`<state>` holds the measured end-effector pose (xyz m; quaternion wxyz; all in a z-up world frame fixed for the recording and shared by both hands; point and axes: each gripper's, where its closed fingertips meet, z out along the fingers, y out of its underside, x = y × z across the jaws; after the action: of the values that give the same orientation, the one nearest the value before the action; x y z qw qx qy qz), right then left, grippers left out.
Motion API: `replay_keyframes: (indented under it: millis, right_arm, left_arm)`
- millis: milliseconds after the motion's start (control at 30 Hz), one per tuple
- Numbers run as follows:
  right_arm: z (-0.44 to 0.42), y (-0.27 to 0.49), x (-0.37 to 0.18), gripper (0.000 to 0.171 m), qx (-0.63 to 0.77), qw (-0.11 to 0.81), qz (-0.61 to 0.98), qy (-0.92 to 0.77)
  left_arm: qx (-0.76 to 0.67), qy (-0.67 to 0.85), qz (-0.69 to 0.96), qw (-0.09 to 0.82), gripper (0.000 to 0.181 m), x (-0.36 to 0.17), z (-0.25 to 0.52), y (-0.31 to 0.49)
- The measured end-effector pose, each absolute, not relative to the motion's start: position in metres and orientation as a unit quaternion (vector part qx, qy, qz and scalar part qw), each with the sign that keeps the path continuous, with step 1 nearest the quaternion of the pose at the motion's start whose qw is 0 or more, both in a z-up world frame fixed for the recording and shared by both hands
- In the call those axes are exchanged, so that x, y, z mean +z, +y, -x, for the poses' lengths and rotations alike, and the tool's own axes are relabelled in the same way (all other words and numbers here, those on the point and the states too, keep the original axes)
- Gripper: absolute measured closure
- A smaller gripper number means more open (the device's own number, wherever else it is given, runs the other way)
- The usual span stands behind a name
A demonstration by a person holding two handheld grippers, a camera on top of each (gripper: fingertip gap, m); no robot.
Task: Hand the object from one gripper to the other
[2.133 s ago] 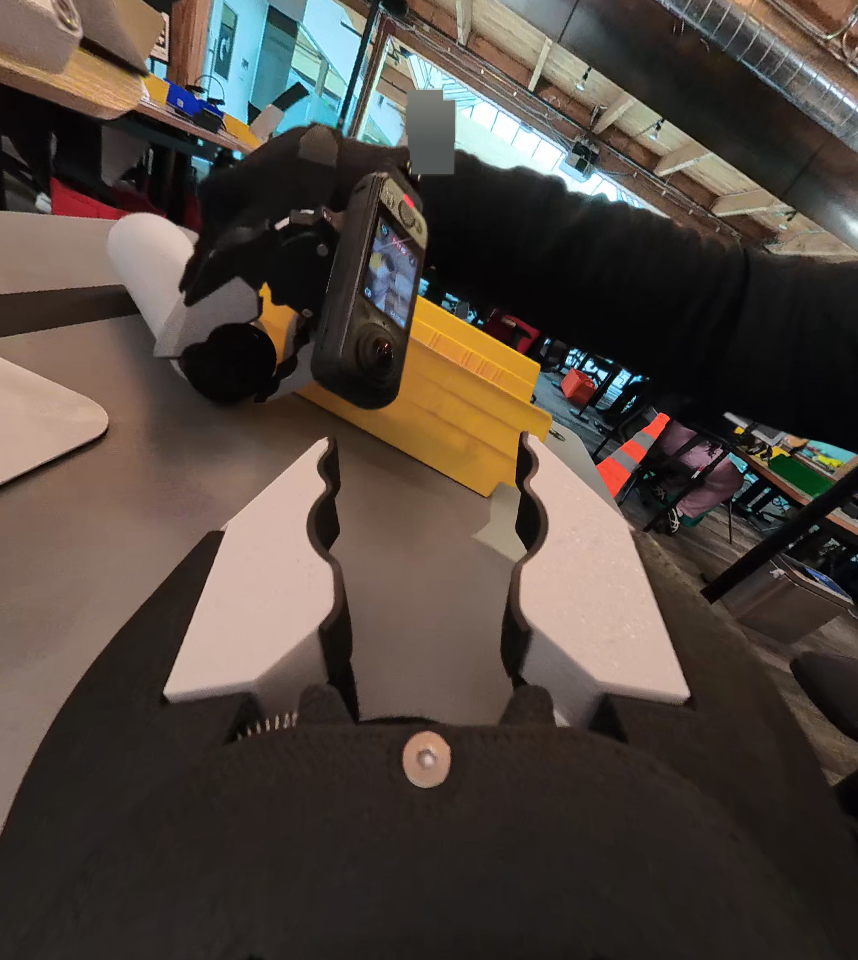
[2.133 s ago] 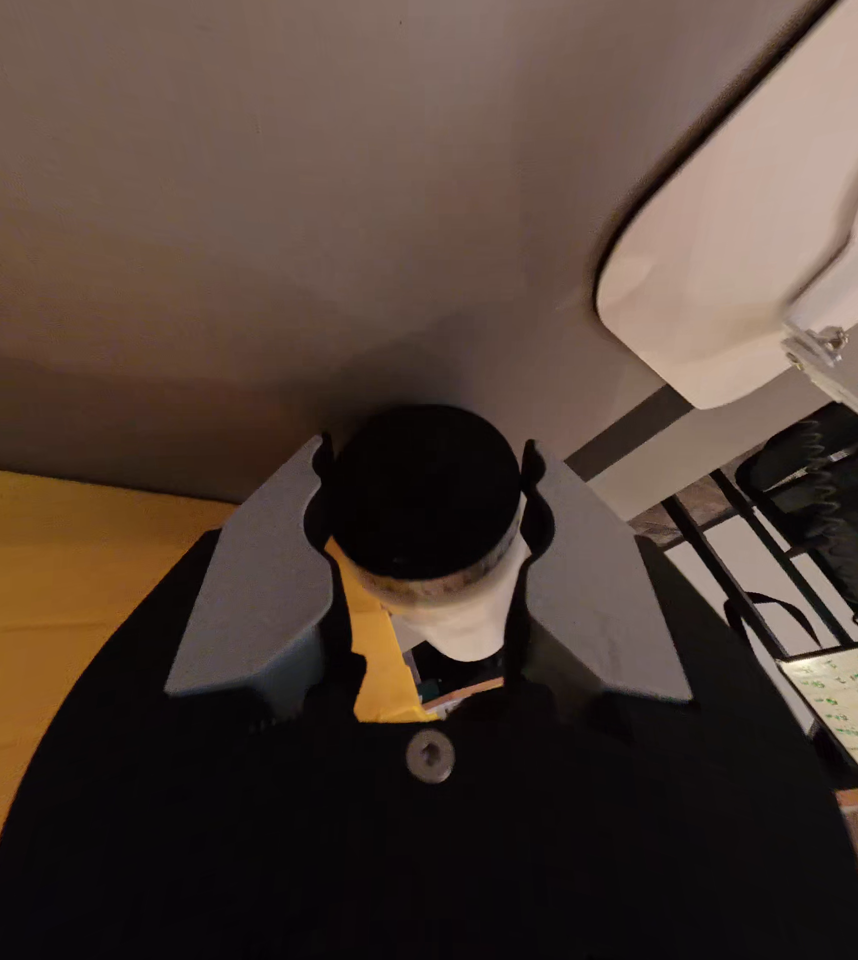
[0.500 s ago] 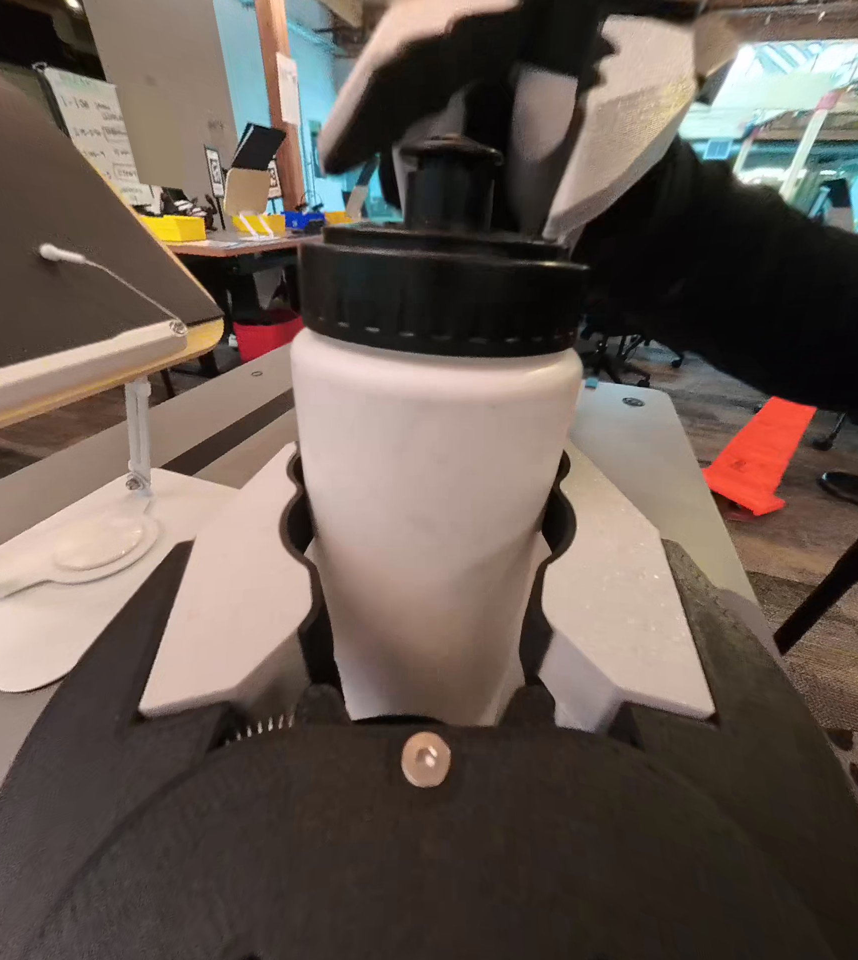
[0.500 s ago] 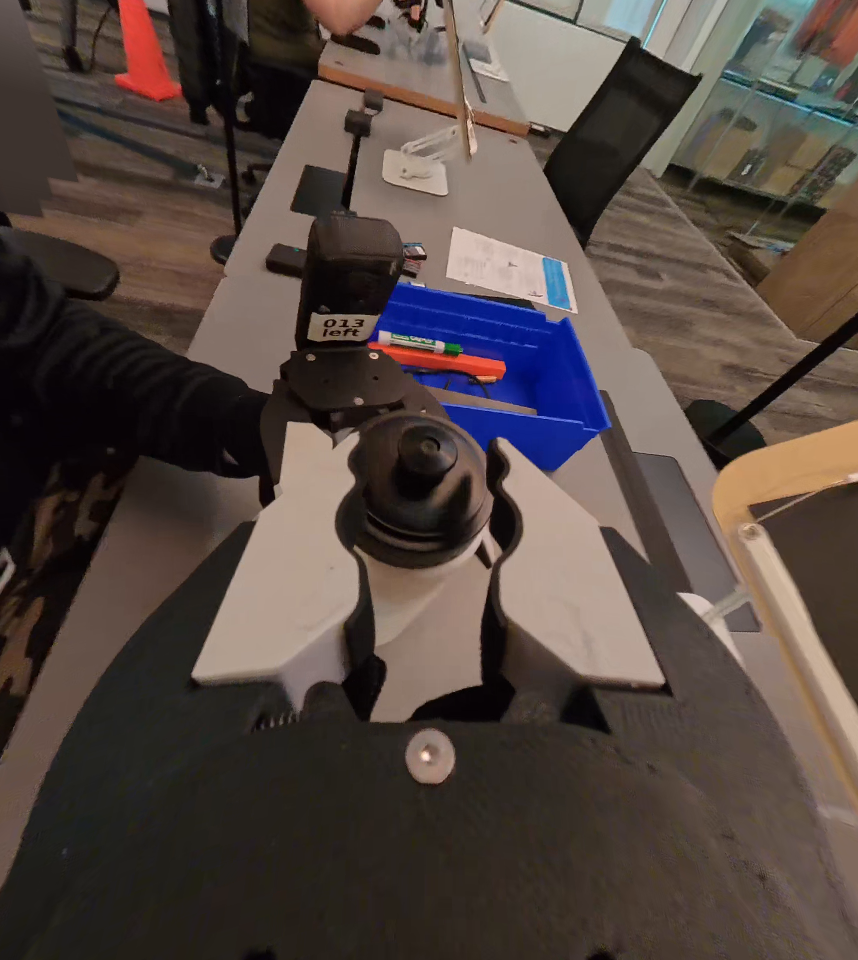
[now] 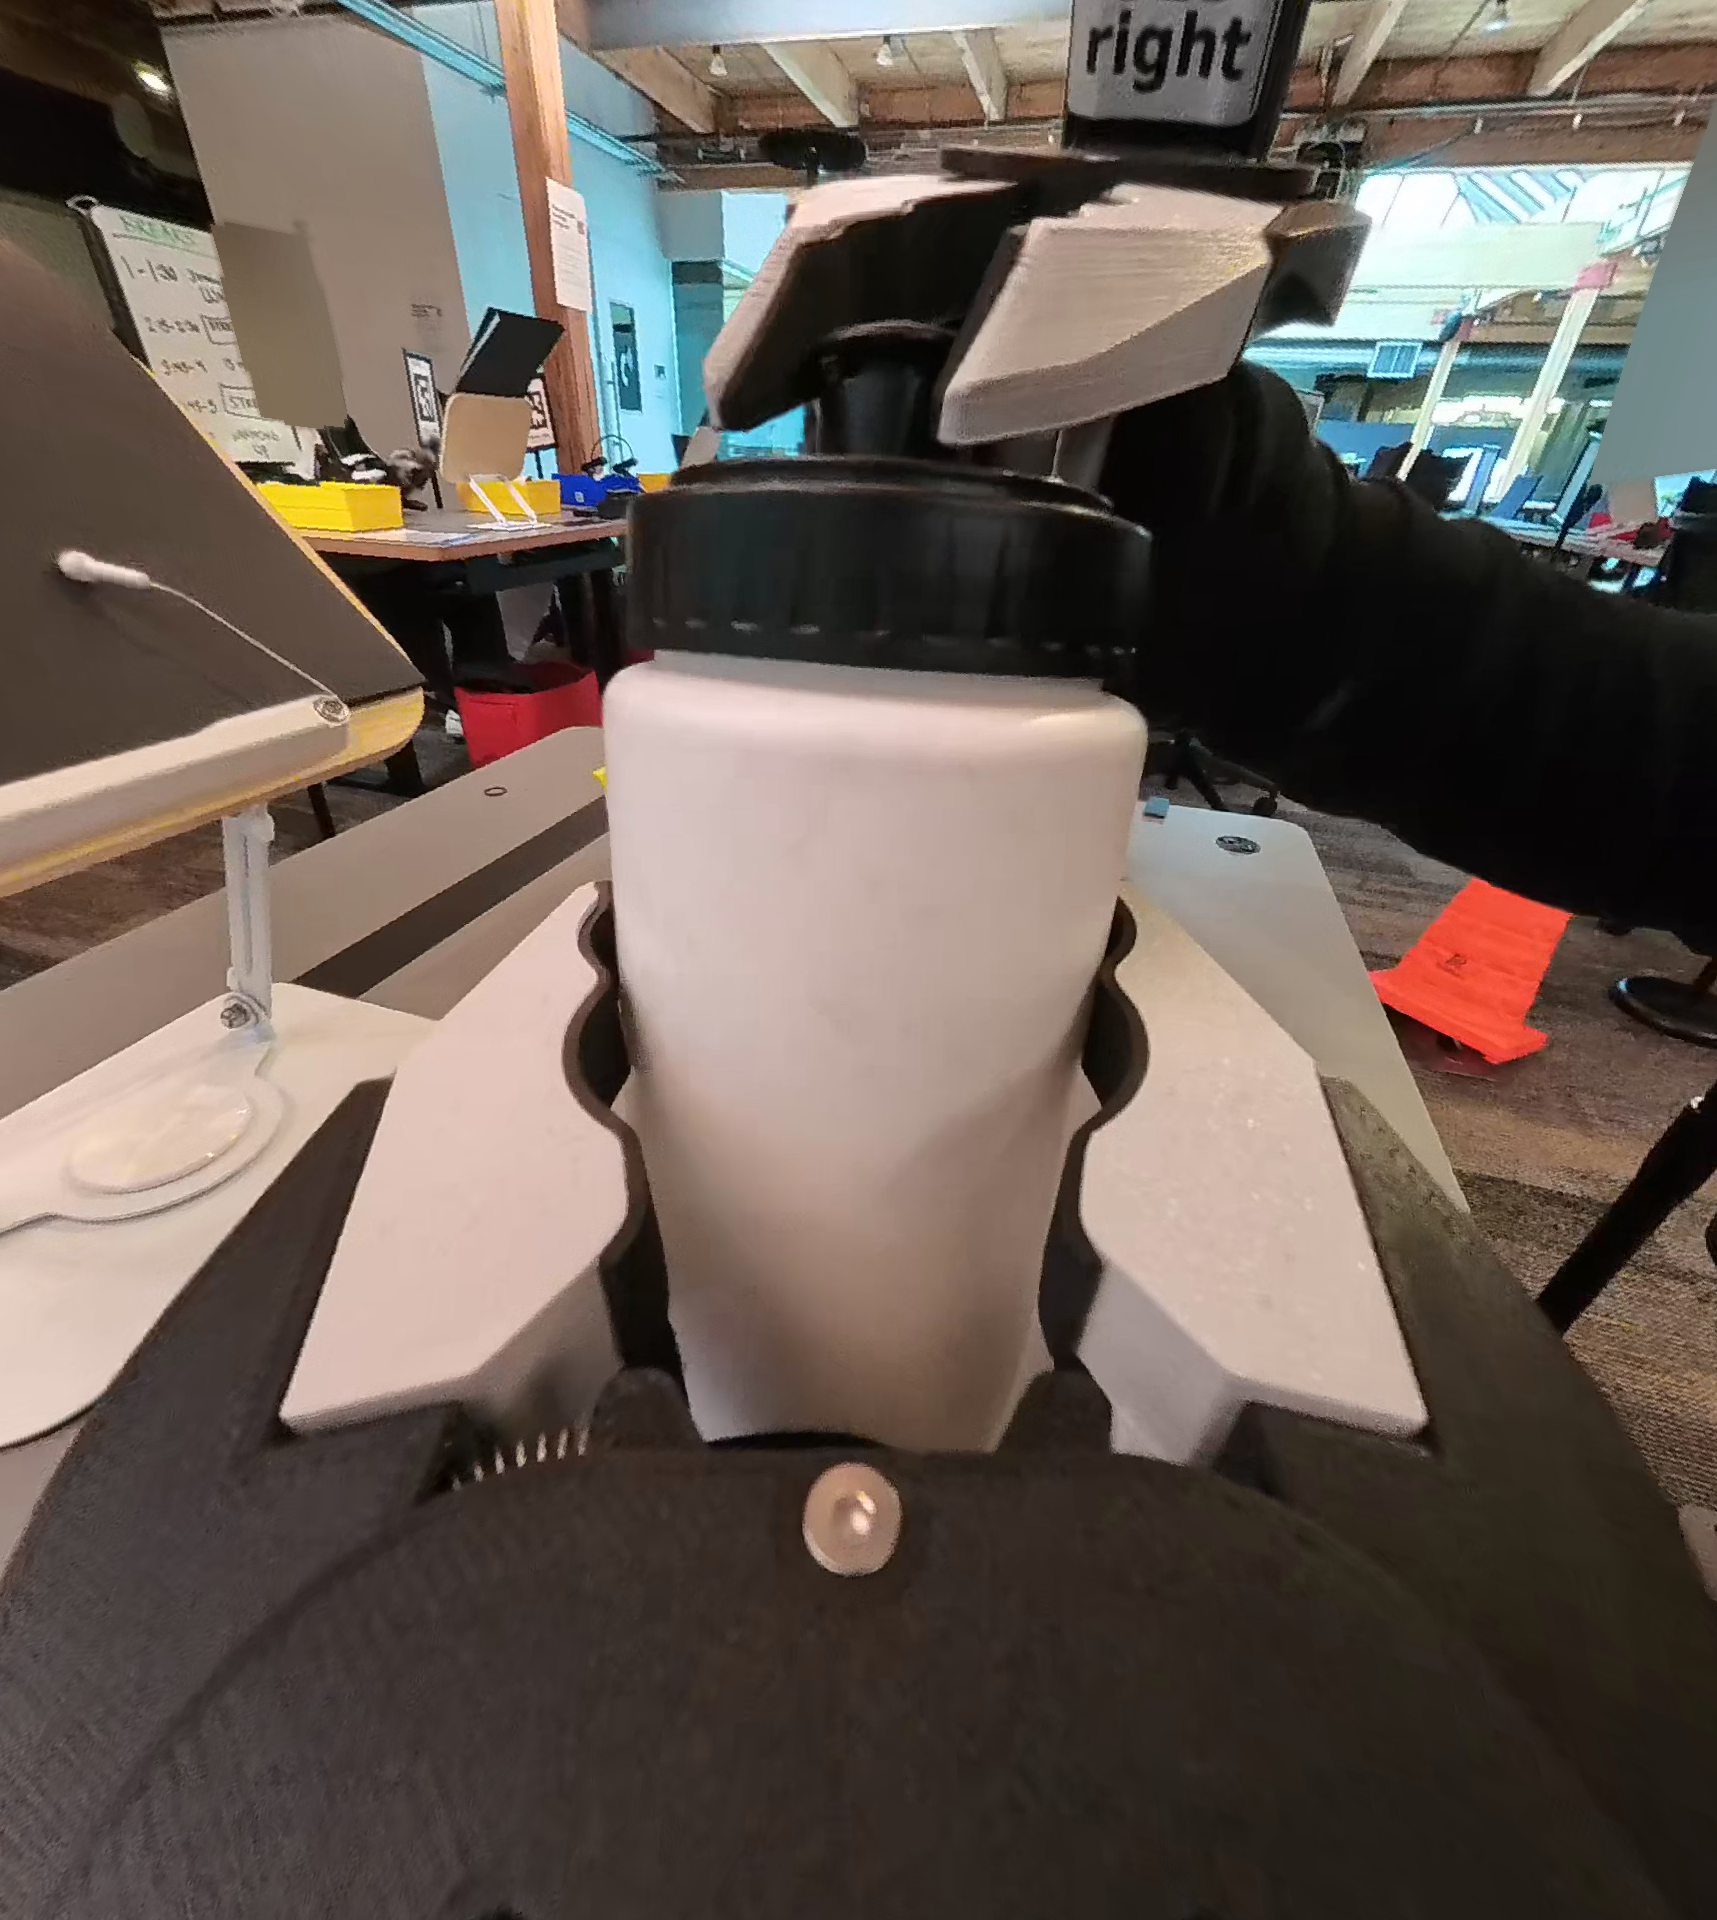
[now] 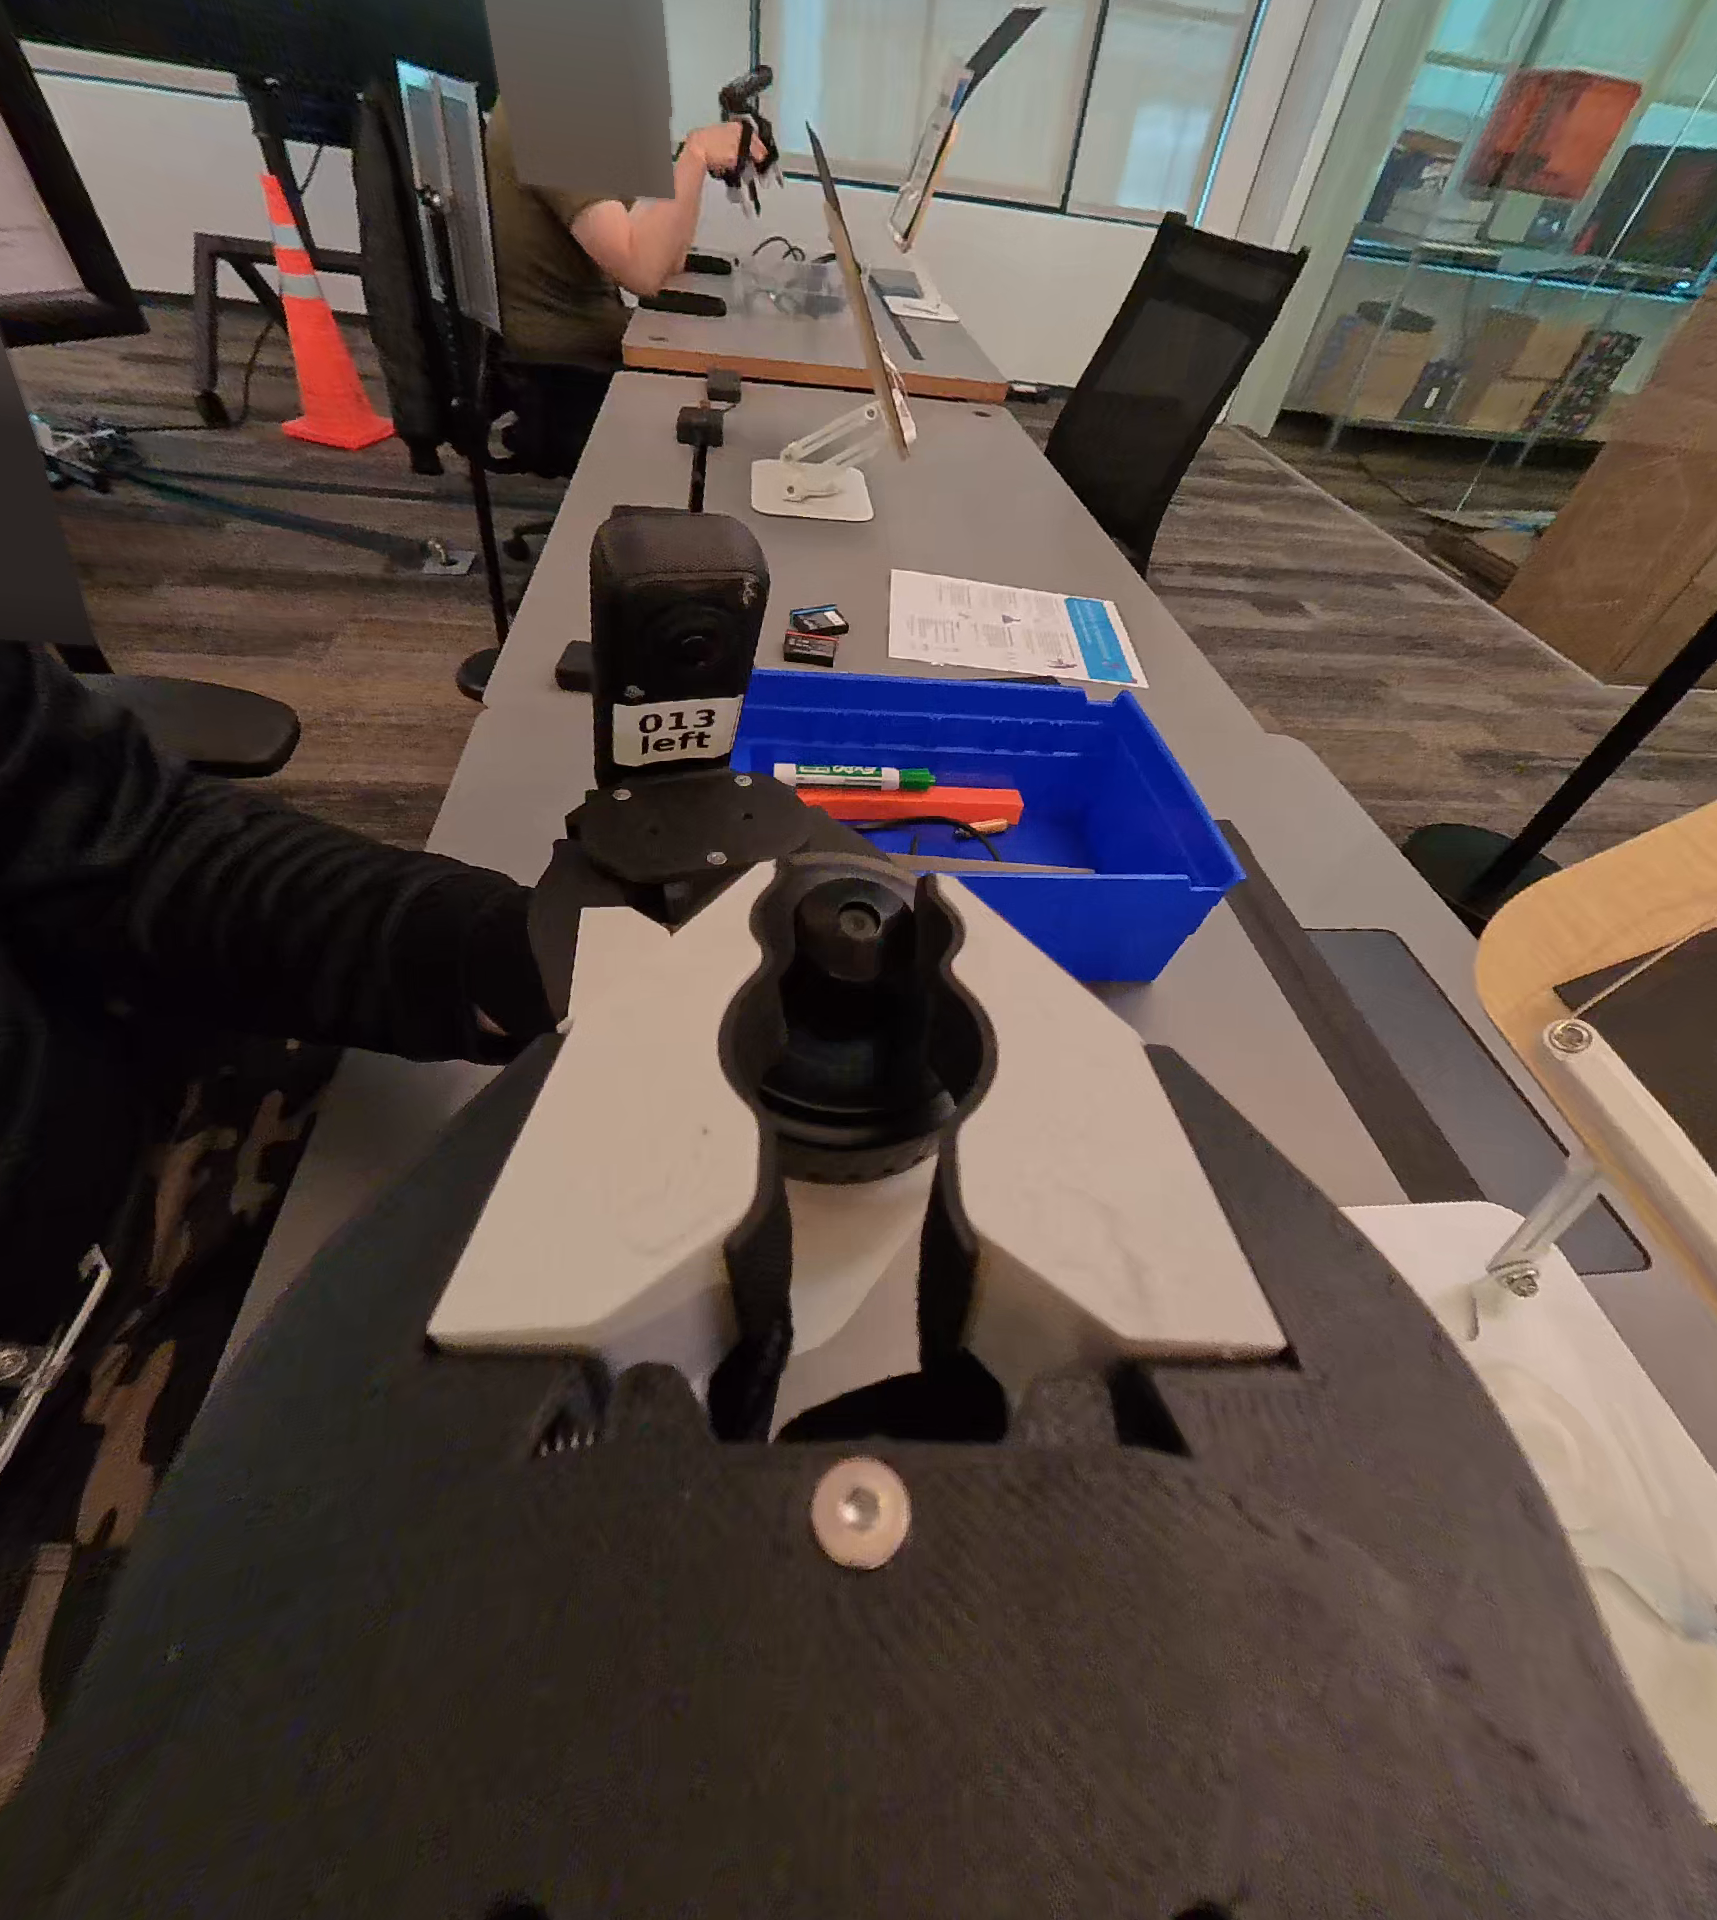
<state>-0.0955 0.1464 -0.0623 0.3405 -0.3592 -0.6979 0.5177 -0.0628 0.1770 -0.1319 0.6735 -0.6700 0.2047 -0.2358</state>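
The white bottle stood upright between the two tools, its long axis vertical and its black cap uppermost; the left tool was clenched on the bottle's body below the cap, its scalloped inner edges pressed against the white wall on both sides; the right tool sat directly over the top, straddling the narrow black spout that rose from the cap. In the right wrist view the spout lay in the hollow between the right tool's fingers, but whether they were pinching it or stood slightly off it could not be told. So the bottle lay below the right tool and within the left one, both at the same object from crossing directions, and the left had the fuller, lower hold; judged from this, the weight was probably with the left, and the next move turned on the upper tool parting or lifting clear along the bottle's axis without tipping it.

Beneath was a grey table, carrying a blue bin with a marker and an orange bar inside, a printed sheet farther along, and a tilted board on a white stand at the side. Beyond was an open workshop, with an orange cone, a black chair and another person seated at a far table.
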Motion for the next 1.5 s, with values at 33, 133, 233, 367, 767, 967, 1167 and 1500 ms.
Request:
replay_keyframes:
  millis: [33,133,233,367,767,967,1167,1500]
  right_arm:
    - [0.095,0.147,-0.06,0.151,0.522,0.34,0.359,-0.695]
    - [0.091,0.15,-0.051,0.151,0.543,0.339,0.359,-0.679]
    - [0.09,0.154,-0.043,0.151,0.546,0.346,0.359,-0.674]
    - [0.087,0.157,-0.024,0.151,0.554,0.357,0.355,-0.662]
    - [0.083,0.162,0.01,0.147,0.561,0.387,0.356,-0.64]
    - [0.072,0.181,0.018,0.072,0.581,0.439,0.386,-0.566]
    - [0.077,0.166,-0.048,0.049,0.648,0.351,0.415,-0.533]
    - [0.092,0.124,-0.087,0.085,0.63,0.302,0.385,-0.603]
  left_arm:
    - [-0.238,0.205,0.67,0.672,0.093,-0.131,0.063,0.177]
    - [-0.24,0.207,0.674,0.668,0.084,-0.133,0.066,0.175]
    - [-0.245,0.209,0.677,0.661,0.077,-0.141,0.069,0.171]
    - [-0.248,0.212,0.705,0.63,0.058,-0.175,0.069,0.166]
    - [-0.278,0.209,0.669,0.657,0.078,-0.175,0.058,0.165]
    - [-0.389,0.155,0.606,0.676,0.079,-0.146,0.062,0.157]
    - [-0.428,0.185,0.59,0.659,0.078,-0.137,0.039,0.15]
    - [-0.417,0.217,0.648,0.599,0.077,-0.167,0.012,0.155]
